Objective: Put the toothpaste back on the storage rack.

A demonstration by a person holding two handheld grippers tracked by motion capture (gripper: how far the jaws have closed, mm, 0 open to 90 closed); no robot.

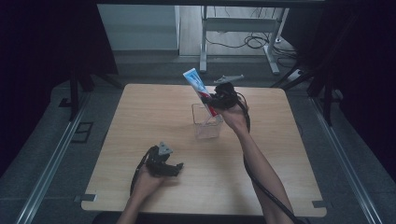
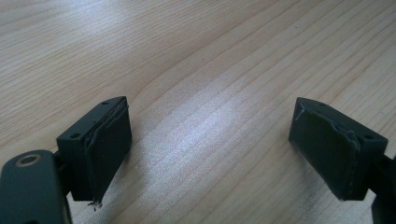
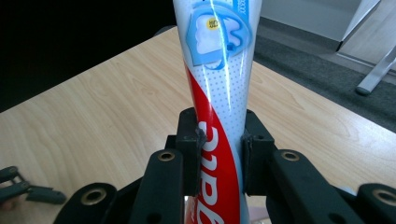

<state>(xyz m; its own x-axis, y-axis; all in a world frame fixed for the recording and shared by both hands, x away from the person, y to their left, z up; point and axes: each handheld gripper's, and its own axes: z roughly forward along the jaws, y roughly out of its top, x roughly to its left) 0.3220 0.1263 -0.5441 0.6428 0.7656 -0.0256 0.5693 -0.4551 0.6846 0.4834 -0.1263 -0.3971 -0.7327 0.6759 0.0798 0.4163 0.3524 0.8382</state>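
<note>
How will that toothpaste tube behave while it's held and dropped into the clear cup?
The tube looks glossy, so it may slip. It seems soft and probably dents where the right gripper pinches it. Standing tilted in the light clear cup, it might tip the cup.

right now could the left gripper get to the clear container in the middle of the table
Probably yes: the left gripper rests open and holds nothing, with bare table between it and the clear container. The right gripper holds the toothpaste tube over it, crowding the top.

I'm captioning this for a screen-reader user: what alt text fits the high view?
A person's right gripper holds a tilted toothpaste tube, its lower end in a clear container on a wooden table. The left gripper rests open near the table's front edge, nothing between its jaws.
</note>
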